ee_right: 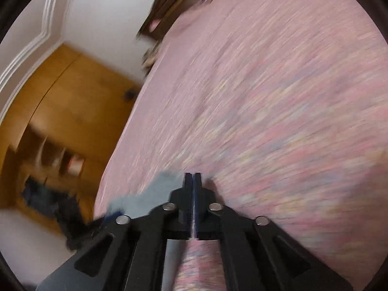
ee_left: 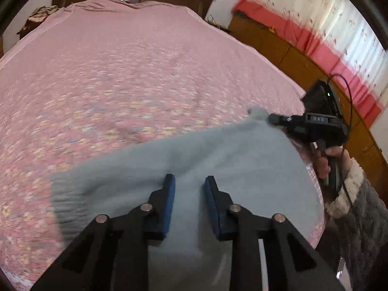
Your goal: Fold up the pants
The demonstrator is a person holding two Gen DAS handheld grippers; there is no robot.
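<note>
The pants (ee_left: 218,169), a pale blue garment, are spread at the near edge of the bed (ee_left: 145,72). One corner is pinched in the right claw (ee_left: 269,118), whose jaws are pressed together on cloth. The left claw (ee_left: 189,184) is held above the fabric, jaws apart, nothing gripped. A thin pinch could slip if pulled sideways. Both claws are angled downward.

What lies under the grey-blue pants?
The pink floral bedspread lies under the pants, showing around their edges. Whatever sits beneath their middle is covered.
</note>
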